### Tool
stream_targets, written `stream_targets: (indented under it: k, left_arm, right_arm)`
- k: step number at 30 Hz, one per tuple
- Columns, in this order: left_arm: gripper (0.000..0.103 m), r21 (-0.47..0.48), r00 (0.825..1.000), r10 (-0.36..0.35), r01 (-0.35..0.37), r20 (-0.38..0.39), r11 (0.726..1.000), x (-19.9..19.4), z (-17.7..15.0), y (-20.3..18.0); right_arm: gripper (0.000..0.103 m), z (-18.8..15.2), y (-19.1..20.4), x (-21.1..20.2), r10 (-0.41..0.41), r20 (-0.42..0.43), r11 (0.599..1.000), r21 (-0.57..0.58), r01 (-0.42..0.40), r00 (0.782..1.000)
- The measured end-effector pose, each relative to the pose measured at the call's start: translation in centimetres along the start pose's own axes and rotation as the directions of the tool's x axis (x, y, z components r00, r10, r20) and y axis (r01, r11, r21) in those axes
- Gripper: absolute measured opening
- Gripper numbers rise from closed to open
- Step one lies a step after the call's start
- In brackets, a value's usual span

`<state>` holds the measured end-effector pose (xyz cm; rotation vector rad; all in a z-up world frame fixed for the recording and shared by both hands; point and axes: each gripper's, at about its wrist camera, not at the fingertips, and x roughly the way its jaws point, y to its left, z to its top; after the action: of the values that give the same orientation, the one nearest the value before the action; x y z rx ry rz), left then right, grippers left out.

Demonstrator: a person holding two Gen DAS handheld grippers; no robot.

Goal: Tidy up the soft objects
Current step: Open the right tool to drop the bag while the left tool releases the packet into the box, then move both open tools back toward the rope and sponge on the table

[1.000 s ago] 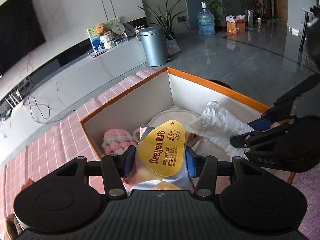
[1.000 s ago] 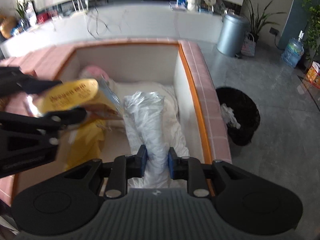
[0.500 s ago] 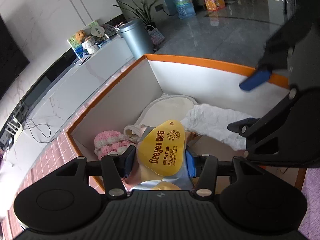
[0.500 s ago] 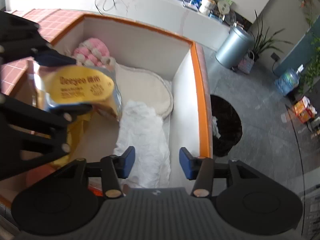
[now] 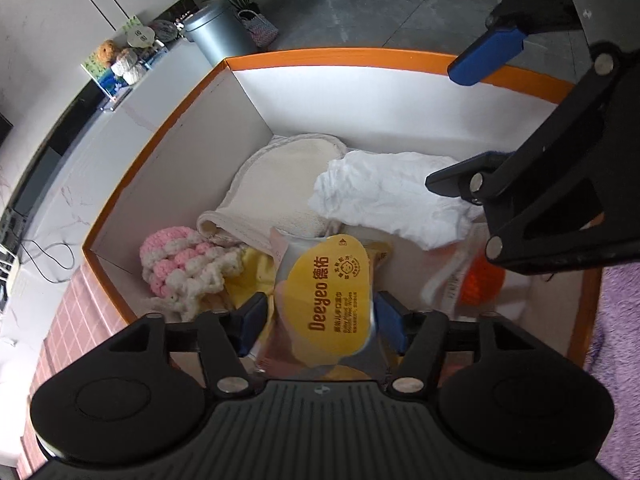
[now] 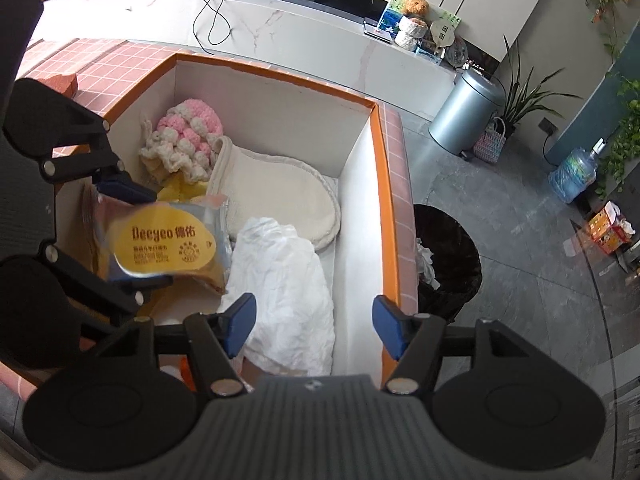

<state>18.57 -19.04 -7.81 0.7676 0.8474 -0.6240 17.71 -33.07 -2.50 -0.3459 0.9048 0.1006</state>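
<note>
My left gripper is shut on a wet-wipes pack with a yellow "Deeyeo" label, held over the orange-rimmed white box. The pack also shows in the right wrist view. My right gripper is open and empty above the box's right side. In the box lie a crumpled white plastic-wrapped bundle, a cream round pad, a pink and white crocheted piece and a yellow item, partly hidden.
The box stands on a pink checked cloth. An orange item lies in the box's near right part. A black waste bin stands on the floor right of the box. A purple fabric lies at right.
My right gripper let go of the white bundle, opened and rose; the bundle now lies in the box. My left gripper moved over the box, still holding the wipes pack.
</note>
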Motion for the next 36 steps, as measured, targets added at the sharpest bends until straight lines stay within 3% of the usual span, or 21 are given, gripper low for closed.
stream_targets:
  k: [7, 14, 22, 26, 31, 36]
  left_arm:
    - [0.083, -0.039, 0.999, 0.003, -0.002, 0.041, 0.999, -2.2, -0.1, 0.9]
    - [0.083, -0.128, 0.989, -0.003, 0.022, 0.151, 0.992, -6.0, -0.6, 2.4]
    - [0.079, -0.304, 0.942, 0.027, 0.081, 0.335, 0.949, -10.3, -2.9, 5.0]
    - [0.078, -0.405, 0.921, 0.067, 0.102, 0.383, 0.909, -11.5, -5.0, 6.1]
    - [0.078, -0.516, 0.886, 0.201, 0.050, 0.419, 0.855, -13.2, -8.3, 7.2]
    - [0.078, -0.641, 0.865, 0.283, 0.057, 0.414, 0.765, -14.7, -11.9, 9.2]
  right_arm:
    - [0.066, -0.3, 0.1, -0.5, -0.007, 0.013, 1.000, 0.020, 0.006, 1.000]
    - [0.070, -0.4, 0.0, -2.1, -0.033, 0.074, 0.996, 0.081, 0.027, 0.997]
    - [0.075, -0.5, 0.5, -4.7, -0.044, 0.203, 0.968, 0.252, -0.009, 0.978]
    - [0.075, 0.0, 1.7, -5.4, -0.076, 0.239, 0.945, 0.328, -0.006, 0.968]
    - [0.075, 0.1, 4.0, -6.7, -0.063, 0.318, 0.913, 0.402, -0.074, 0.946]
    - [0.078, 0.9, 7.2, -8.0, -0.034, 0.387, 0.909, 0.395, -0.132, 0.922]
